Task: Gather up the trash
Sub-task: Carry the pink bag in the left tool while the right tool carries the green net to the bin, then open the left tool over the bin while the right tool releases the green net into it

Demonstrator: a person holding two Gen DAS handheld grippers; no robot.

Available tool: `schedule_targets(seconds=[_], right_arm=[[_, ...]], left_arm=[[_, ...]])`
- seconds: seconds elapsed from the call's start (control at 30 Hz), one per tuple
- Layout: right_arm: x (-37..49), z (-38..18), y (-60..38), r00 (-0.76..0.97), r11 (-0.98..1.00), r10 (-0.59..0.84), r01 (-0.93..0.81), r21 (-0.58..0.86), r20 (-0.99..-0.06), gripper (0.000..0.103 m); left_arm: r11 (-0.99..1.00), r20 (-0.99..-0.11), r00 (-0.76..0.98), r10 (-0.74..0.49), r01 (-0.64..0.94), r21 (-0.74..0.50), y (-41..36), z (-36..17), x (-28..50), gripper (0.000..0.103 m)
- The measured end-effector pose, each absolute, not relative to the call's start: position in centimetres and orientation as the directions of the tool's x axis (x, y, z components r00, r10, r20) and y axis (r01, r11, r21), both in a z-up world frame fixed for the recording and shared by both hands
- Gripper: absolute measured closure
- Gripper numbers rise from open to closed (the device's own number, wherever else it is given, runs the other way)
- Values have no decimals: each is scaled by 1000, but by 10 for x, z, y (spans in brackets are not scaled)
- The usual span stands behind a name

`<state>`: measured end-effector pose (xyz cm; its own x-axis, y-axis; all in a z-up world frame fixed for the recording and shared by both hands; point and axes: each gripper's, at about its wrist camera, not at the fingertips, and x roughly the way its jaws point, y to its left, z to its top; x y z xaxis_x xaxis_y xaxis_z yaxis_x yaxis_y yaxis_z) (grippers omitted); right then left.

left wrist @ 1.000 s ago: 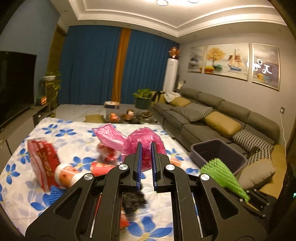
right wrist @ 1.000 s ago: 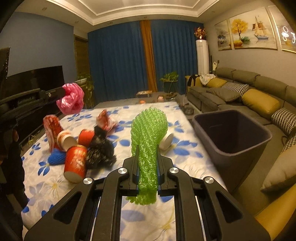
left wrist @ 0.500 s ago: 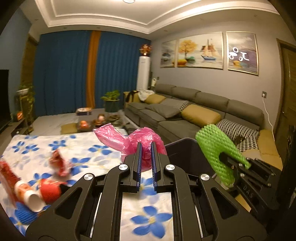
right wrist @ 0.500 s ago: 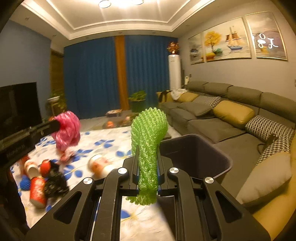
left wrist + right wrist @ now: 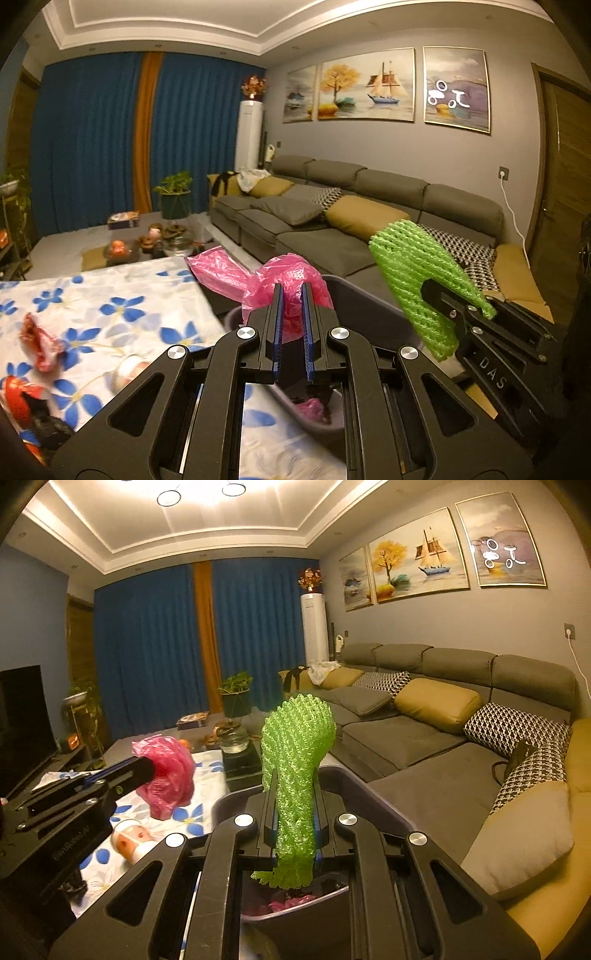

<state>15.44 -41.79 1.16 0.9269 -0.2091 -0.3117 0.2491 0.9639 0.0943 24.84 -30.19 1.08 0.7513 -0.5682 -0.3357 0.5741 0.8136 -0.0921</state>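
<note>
My left gripper (image 5: 291, 291) is shut on a crumpled pink plastic bag (image 5: 266, 280) and holds it over the near-left rim of the grey trash bin (image 5: 369, 314). My right gripper (image 5: 295, 775) is shut on a green foam net sleeve (image 5: 297, 746) and holds it above the bin (image 5: 373, 794). The bag (image 5: 166, 771) and the left gripper (image 5: 147, 770) show at the left of the right wrist view. The sleeve (image 5: 417, 273) and the right gripper (image 5: 432, 291) show at the right of the left wrist view. Pink trash (image 5: 291, 902) lies in the bin.
A table with a blue-flowered cloth (image 5: 92, 306) stands left of the bin and carries crumpled red wrappers (image 5: 40, 347), a paper cup (image 5: 135, 840) and dark trash (image 5: 40, 421). A grey sofa (image 5: 424, 738) with cushions runs along the right. A low table with a plant (image 5: 173, 199) stands behind.
Both grippers have swung right from over the table toward the bin, carrying the pink bag and the green sleeve. The bin is now directly below them.
</note>
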Motion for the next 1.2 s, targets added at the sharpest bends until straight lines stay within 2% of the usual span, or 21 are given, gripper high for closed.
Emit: schedule_targets(seconds=[0.4,0.9,1.03,1.1,1.17,1.2], right_arm=[[172,5,-423,922,963,-202,249,103,-331,87],[179,2,-432,926,961,-185,240,137,-329,83],[180,1,-436,923,958,-180,243,150,-340,78],[180,1,-438,921,956,-182,248,158,-344,77],[181,1,-438,921,955,-180,248,165,-345,72],[180,1,-438,921,954,-178,248,168,-347,69]], left_arm=[[789,-371,714,-593,607,-93,-335,-11,270,94],[781,-399,687,-608,608,-143,-336,-22,290,93],[781,-411,680,-608,604,-158,-334,-28,296,85],[783,-420,677,-605,601,-159,-334,-31,299,77],[789,-420,682,-599,593,-161,-332,-32,299,59],[795,-415,689,-594,583,-168,-329,-32,300,54]])
